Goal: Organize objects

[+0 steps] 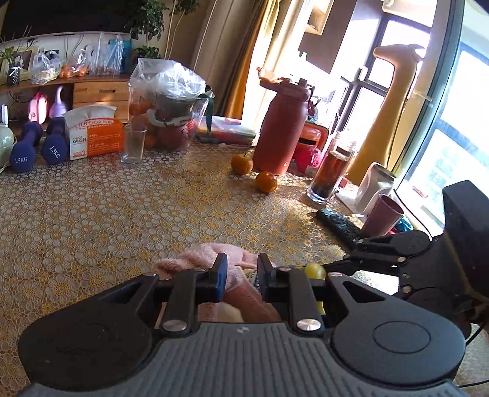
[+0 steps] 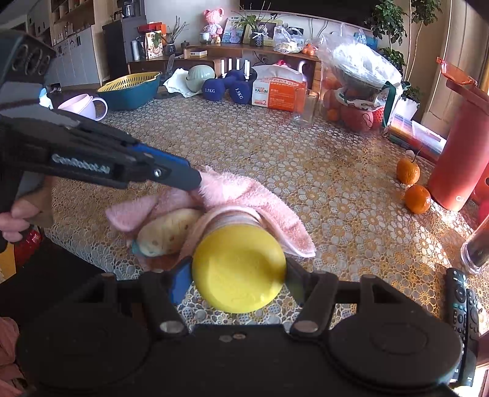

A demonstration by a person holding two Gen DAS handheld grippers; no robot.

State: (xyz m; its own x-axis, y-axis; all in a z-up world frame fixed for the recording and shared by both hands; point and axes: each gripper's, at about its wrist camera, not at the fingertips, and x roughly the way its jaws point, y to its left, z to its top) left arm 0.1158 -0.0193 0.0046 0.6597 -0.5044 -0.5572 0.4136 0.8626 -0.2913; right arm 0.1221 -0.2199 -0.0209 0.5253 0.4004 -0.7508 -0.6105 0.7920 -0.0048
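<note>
Sunlit, cluttered table [image 2: 305, 171]: right gripper [image 2: 238, 274] jaws clamp a yellow-lidded jar [image 2: 240, 268] as left gripper [image 1: 243, 274] jaws pinch shut on the pink towel [image 2: 244, 189] around it; tugging could snag and topple the jar.

Home living room: dumbbells [image 2: 214, 88], tissue pack [image 2: 276, 91], potted plants [image 2: 388, 27], curtains [image 1: 244, 55].

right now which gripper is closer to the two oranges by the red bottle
Right. The right gripper, clamped on the yellow-lidded jar, sits on the oranges' side; the left gripper, pinching the pink towel, is farther off.
</note>
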